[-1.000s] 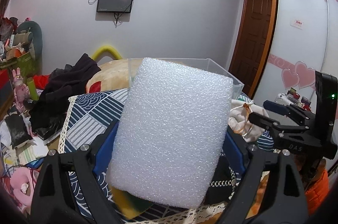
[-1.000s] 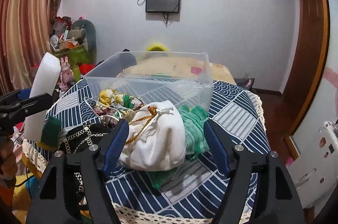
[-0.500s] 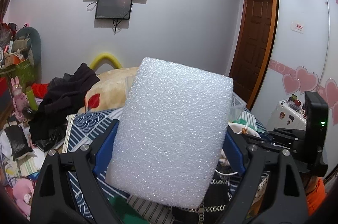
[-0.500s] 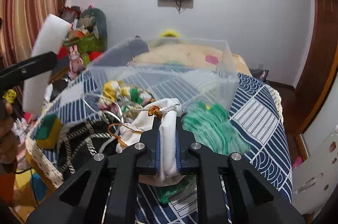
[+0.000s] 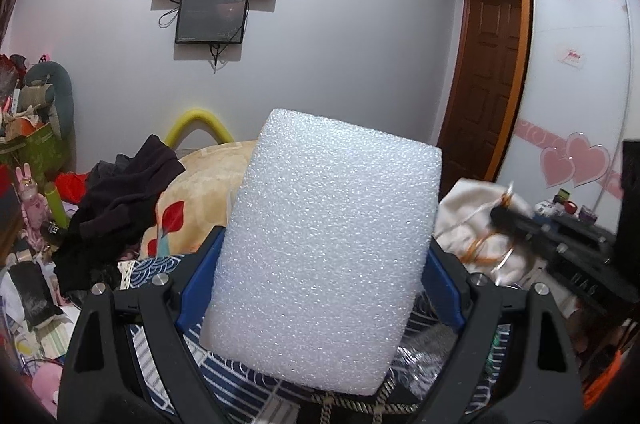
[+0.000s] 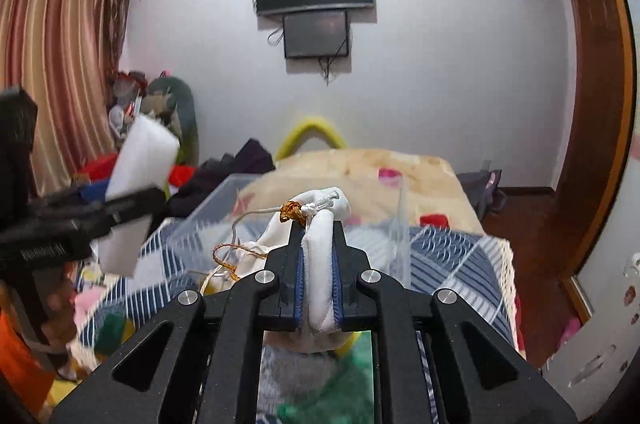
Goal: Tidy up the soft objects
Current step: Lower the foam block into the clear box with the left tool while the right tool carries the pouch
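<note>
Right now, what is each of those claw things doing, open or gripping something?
Left gripper: shut on the white foam block.
Right gripper: shut on the white drawstring pouch.

Pouch (image 6: 318, 264) before bin (image 6: 224, 208); foam (image 6: 138, 192) left.

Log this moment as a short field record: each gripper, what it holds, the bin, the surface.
left gripper: shut on white foam block, held upright in the air
right gripper: shut on white drawstring pouch, orange cord dangling
clear plastic bin: ahead of the right gripper, on the bed; contents not visible
surface: blue-and-white patterned blanket
underneath: green cloth below the pouch
</note>
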Tool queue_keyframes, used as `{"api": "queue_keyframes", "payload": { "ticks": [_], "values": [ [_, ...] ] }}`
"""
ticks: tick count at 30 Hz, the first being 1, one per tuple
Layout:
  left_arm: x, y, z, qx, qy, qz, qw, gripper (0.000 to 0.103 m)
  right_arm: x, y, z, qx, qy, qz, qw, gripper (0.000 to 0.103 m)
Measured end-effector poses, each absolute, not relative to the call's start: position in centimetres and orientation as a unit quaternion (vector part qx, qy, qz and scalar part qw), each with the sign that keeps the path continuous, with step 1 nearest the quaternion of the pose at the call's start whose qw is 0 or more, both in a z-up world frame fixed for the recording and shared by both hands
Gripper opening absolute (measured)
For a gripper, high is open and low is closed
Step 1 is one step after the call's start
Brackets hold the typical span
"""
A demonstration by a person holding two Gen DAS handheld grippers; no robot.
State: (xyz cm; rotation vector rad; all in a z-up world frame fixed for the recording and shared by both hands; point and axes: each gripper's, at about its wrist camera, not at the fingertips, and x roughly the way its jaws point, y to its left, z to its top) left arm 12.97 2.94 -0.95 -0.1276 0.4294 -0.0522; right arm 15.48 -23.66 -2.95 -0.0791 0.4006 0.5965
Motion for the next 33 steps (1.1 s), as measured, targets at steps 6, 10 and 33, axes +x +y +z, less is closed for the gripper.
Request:
{"api": "queue_keyframes", "payload": {
  "ticks": [6, 10, 33],
  "values": [
    [16.8, 3.6, -1.7, -0.074, 0.248, -0.014, 0.966, 0.089, 17.7, -22.8, -1.6, -0.039, 0.182, 0.273, 0.944, 0.010],
    [19.7, 4.3, -2.8, -0.087, 0.278, -0.007, 0.957, 0.089, 19.2, -22.0, -1.8, -0.053, 0.192, 0.265, 0.943, 0.010],
    [24.9, 4.4, -6.1, -0.083, 0.365, 0.015, 0.927, 0.089, 23.1, -20.2, -6.5, -0.133, 0.322, 0.262, 0.900, 0.042]
  ]
}}
